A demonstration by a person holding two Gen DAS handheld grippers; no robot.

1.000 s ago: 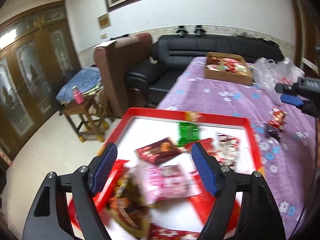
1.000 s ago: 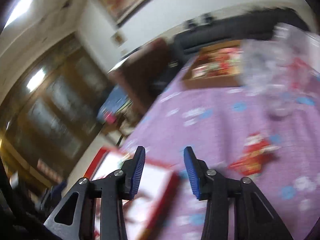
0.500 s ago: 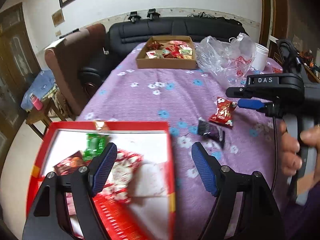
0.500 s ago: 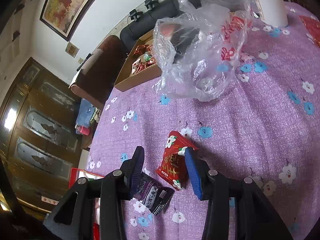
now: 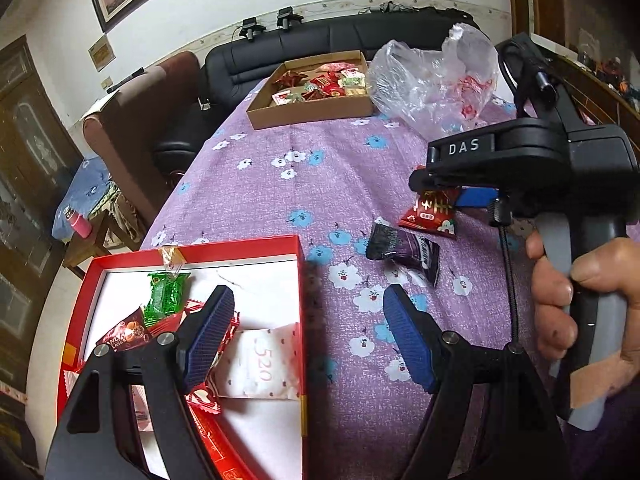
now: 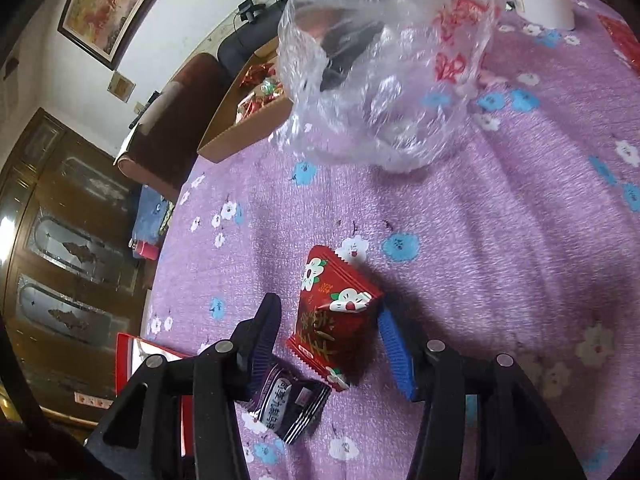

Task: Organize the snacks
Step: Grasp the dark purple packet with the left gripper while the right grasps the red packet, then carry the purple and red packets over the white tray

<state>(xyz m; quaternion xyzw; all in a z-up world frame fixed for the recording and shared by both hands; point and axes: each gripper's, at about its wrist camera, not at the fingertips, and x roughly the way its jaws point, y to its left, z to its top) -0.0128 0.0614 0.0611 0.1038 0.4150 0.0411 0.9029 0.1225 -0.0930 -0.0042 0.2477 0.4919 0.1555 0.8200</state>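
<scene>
A: Where is the right gripper (image 6: pixel 328 334) now?

B: It is low over the purple flowered cloth (image 6: pixel 500 208); its 2 fingers stand on either side of the red snack packet (image 6: pixel 336 316); the jaws have just been opening a little. The blue pad (image 6: pixel 394 352) on the right is at the edge of the packet; on the other side I see a gap, so the packet lies between the jaws but is not clamped.

A: And the dark one?

B: The dark purple packet (image 6: pixel 288 404) lies on the cloth just beside the red one, partly under the left finger.

A: The left gripper (image 5: pixel 308 336)?

B: Its jaws are wide apart and hold nothing; it hangs over the right edge of the red box (image 5: pixel 240 248), where a green packet (image 5: pixel 164 296) and a white packet (image 5: pixel 260 364) lie with others.

A: What is further back?

B: A cardboard tray (image 5: pixel 304 112) of snacks and a clear plastic bag (image 5: pixel 432 80), side by side.
</scene>
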